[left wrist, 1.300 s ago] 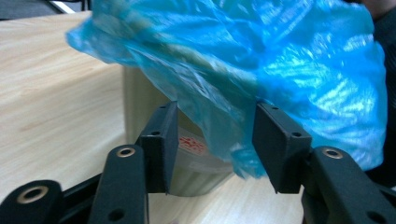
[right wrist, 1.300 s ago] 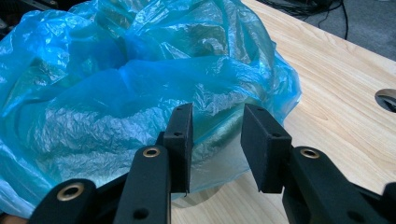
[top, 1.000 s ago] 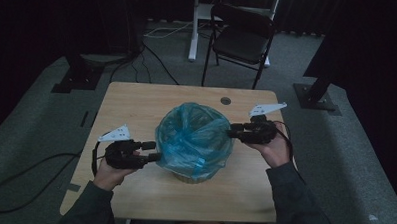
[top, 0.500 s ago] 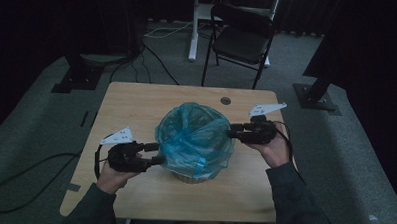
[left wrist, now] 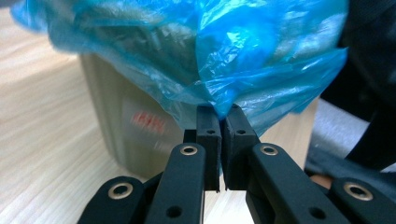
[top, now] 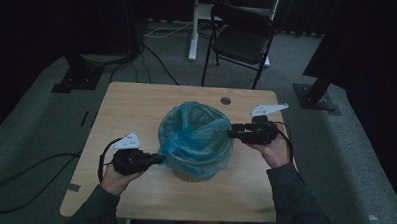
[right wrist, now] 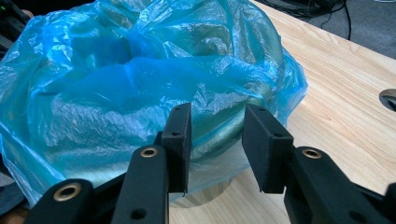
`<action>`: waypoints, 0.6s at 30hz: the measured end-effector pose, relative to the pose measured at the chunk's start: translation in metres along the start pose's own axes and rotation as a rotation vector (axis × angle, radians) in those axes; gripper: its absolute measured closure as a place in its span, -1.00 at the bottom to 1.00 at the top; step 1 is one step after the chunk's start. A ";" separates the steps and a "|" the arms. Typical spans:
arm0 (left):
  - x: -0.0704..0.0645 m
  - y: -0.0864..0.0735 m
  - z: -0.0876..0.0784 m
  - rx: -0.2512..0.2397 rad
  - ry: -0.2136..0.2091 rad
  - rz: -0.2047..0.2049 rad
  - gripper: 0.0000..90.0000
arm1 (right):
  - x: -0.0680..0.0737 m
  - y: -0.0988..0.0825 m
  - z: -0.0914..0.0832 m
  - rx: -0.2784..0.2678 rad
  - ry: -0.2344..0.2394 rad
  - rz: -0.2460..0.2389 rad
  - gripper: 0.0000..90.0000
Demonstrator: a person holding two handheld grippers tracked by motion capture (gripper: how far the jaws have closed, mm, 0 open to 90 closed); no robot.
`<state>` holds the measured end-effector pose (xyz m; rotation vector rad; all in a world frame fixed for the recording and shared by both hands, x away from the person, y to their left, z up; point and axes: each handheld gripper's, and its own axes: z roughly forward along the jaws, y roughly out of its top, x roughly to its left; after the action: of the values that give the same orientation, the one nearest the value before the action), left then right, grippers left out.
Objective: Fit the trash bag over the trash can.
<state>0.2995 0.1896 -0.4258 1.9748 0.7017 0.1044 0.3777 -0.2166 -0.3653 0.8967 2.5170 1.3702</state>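
A blue plastic bag (top: 195,137) lines a small pale bin (top: 197,173) that stands near the middle of the wooden surface (top: 137,102), a little toward the person's side; the bag's rim is folded out and down over the bin's lip, and its loose film bunches in crumpled folds across the opening. In the left gripper view a blurred red mark shows on the bin's pale wall below the hanging film. The left hand-held gripper (top: 157,158) meets the bag low on its left side, and its jaws have just been closing: in the left gripper view they stand together with only a thin slit between the pads, and the bottom edge of the blue film is pinched at their tips, so this one is clamped on the bag. The right hand-held gripper (top: 232,132) reaches in level from the other side at the bag's upper right rim; in the right gripper view its two black jaws stand apart with the covered rim showing between them, and I cannot tell whether the pads press on the film there. Each tool is held in a hand with a dark sleeve coming in from the near edge, and a black cable (top: 102,156) loops from the left one. Farther back, a round grommet hole (top: 226,100) sits in the surface, and beyond it a dark folding chair (top: 241,41) stands on the grey floor.
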 end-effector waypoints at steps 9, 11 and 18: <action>0.020 -0.019 0.007 0.056 0.057 -0.051 0.85 | 0.000 0.000 0.000 0.001 0.000 0.000 0.39; 0.023 -0.021 0.007 0.058 0.058 -0.062 0.81 | 0.000 0.000 0.000 0.002 0.001 0.002 0.40; 0.040 -0.030 0.004 0.074 0.106 -0.121 0.71 | -0.001 0.000 0.000 0.001 0.004 0.004 0.40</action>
<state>0.3211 0.2176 -0.4621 2.0031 0.9039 0.1112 0.3783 -0.2172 -0.3651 0.9007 2.5206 1.3735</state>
